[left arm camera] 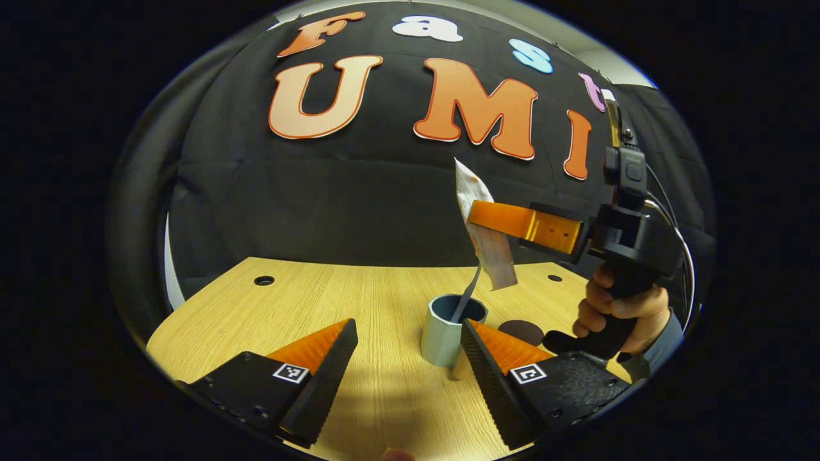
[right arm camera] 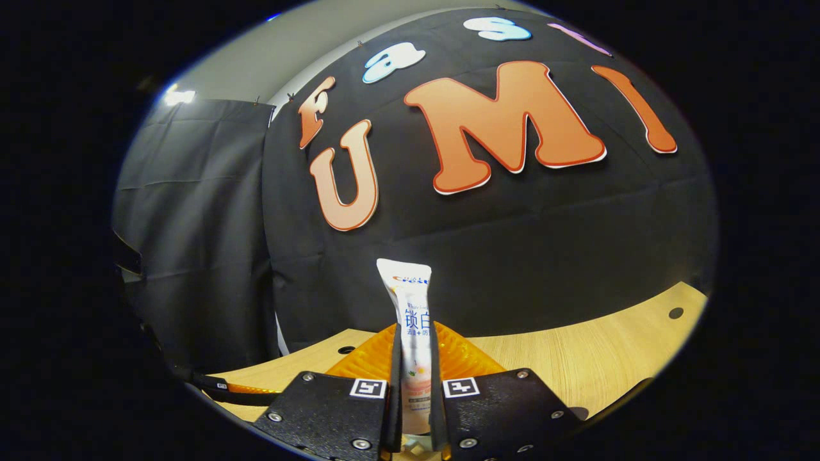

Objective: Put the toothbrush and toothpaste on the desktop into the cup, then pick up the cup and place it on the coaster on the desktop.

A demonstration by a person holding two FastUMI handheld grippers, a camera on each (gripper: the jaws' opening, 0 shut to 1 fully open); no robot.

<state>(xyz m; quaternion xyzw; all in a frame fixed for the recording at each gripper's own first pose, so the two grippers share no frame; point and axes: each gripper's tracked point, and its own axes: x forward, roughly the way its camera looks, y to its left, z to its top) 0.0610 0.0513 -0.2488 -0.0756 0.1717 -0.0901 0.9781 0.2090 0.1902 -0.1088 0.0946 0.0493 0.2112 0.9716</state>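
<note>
A pale wood-grain counter with a few round cable holes stands before a wall of black cloth, with a strip of light wall above it. On the counter stands the grey-blue cup, the toothbrush already leaning inside it with its handle poking over the rim, and just beside the cup lies the dark round coaster. The right tool, held by a hand, is clamped on the toothpaste, which hangs roughly upright above the cup with its lower end near the rim. The left tool hovers low with its jaws spread wide and nothing between them, the cup just past its fingertips. The tube appears offset slightly from the cup's mouth, so a release here could catch the rim, knock the toothbrush, or tip the light cup; the left tool so close could also nudge it.
</note>
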